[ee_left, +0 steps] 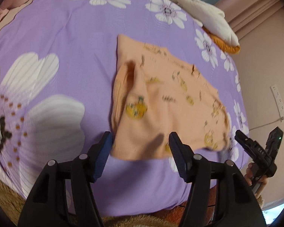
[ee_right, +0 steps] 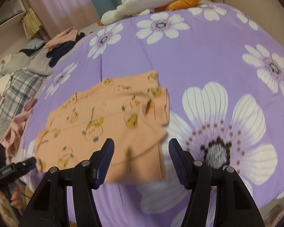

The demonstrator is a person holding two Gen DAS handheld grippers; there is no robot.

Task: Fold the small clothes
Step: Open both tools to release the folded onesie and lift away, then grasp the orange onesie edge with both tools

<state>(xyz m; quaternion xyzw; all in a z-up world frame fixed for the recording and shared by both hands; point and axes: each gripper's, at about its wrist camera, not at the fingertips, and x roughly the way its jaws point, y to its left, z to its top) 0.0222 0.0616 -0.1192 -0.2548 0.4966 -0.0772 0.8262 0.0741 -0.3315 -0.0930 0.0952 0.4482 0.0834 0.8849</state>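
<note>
Both tongs, left tongs (ee_left: 140, 141) and right tongs (ee_right: 141, 148), spread, empty, above folded peach garment (ee_right: 111, 121).

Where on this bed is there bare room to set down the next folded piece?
Bare purple sheet lies left of the peach garment, and past the big white flower on its right. It is crowded at the clothes pile and the plush toy.

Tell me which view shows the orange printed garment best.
The right wrist view: the orange printed garment lies whole and fairly sharp on the purple bedspread. The left wrist view shows it blurrier, from the opposite side.
</note>
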